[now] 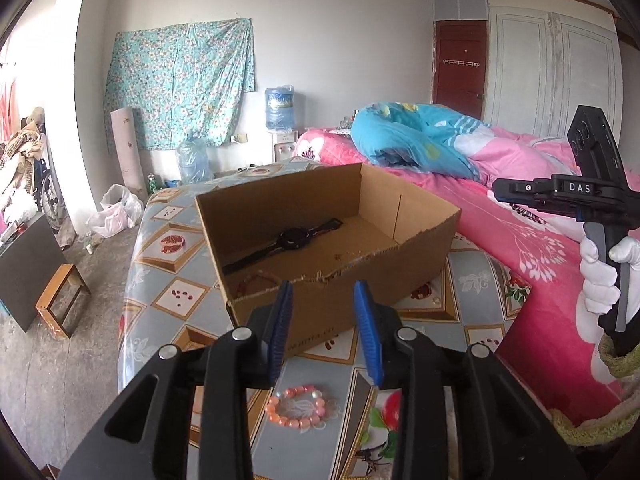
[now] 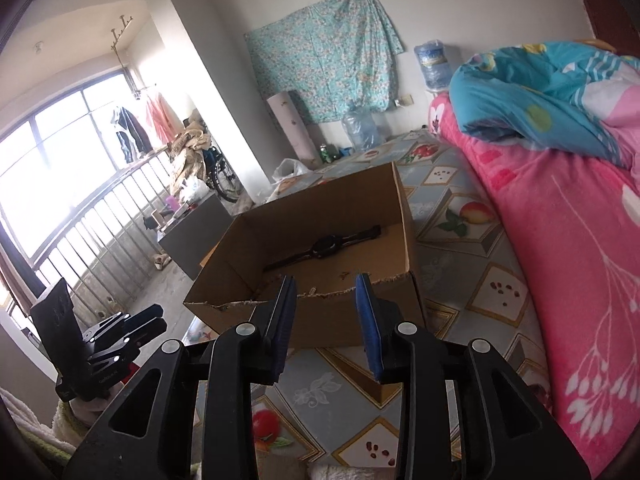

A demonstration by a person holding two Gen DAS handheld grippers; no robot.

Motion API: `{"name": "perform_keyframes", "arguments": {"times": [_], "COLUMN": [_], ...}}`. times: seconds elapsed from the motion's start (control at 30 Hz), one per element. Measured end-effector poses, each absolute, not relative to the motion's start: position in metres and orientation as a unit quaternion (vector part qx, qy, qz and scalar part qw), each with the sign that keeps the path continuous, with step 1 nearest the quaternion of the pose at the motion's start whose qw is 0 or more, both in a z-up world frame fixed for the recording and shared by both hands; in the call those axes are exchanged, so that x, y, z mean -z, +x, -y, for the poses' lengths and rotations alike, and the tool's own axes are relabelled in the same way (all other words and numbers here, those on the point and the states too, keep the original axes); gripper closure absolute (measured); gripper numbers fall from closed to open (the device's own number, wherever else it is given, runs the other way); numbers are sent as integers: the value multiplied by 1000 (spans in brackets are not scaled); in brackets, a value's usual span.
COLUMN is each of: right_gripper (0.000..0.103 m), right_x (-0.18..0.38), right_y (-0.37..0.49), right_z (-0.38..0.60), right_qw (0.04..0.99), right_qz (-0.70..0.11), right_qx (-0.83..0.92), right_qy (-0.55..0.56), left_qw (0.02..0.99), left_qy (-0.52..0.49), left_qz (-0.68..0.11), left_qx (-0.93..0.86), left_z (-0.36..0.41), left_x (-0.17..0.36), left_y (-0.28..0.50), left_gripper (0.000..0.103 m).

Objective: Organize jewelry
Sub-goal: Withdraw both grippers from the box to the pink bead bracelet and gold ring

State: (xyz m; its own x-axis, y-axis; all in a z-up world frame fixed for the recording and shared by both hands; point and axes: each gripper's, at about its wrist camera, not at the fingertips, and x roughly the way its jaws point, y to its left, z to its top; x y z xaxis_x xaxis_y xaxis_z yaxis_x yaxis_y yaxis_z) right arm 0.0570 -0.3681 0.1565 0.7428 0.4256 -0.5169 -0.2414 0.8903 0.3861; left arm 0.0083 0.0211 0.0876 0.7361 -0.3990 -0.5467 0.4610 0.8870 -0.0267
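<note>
left gripper [image 1: 323, 332] sat with jaws spread, nothing between the blue pads. just beneath it a pink bead bracelet [image 1: 301, 406] lay flat on the patterned table cover [image 1: 176, 300], outside the box. the cardboard box [image 1: 332, 240] stood open beyond the fingertips, its torn near wall between the pads and the contents. inside, a black wristwatch [image 1: 294, 239] lay flat, straps stretched out, long axis running from near-left to far-right. a brownish bead bracelet [image 1: 256, 280] sat in the near-left corner, partly hidden by the wall. right gripper [image 2: 326, 320] was also spread and empty, held by a white-gloved hand [image 1: 604, 276]. pink bedding [image 1: 532, 240] bordered the table on the right.
</note>
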Motion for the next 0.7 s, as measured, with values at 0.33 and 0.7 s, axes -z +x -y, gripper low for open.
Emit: {"name": "perform_keyframes", "arguments": {"times": [0.33, 0.7], "right_gripper": [72, 72], "right_x": [-99, -86], "right_y": [43, 44], "right_z": [364, 362], "right_qw": [889, 889], "right_qz": [-393, -411], "right_qx": [-145, -123], "right_qy": [185, 162], "left_qw": [892, 875], "left_qy": [80, 39], "left_qz": [-386, -408], "left_qx": [222, 255], "left_z": [-1, 19], "left_x": [9, 28], "left_y": [14, 28], "left_gripper": [66, 67]}}
